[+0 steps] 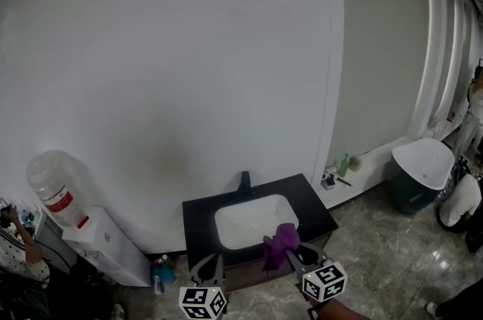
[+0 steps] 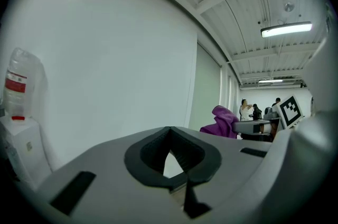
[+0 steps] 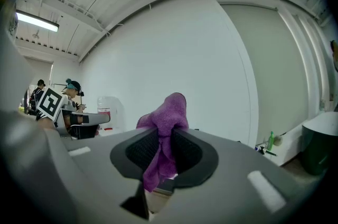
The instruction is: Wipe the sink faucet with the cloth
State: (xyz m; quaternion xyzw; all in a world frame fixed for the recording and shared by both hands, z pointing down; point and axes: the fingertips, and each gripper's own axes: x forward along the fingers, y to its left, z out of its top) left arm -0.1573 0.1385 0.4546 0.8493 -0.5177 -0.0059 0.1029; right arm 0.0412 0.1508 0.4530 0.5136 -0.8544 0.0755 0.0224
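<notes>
Right gripper view: you are pinching the purple cloth (image 3: 167,118) in the right gripper (image 3: 163,136), over the countertop's (image 1: 313,207) front edge. The left gripper (image 2: 170,138) is riding closed and empty. The faucet (image 1: 244,181) is standing at the back edge, so leading with the cloth's loose fold is probably best.

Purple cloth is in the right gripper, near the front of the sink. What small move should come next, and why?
Probably move the right gripper forward and slightly left over the basin, toward the black faucet. Its jaws are shut on the purple cloth, which hangs at the basin's front edge, apart from the faucet at the back. Wiping needs contact first.
</notes>
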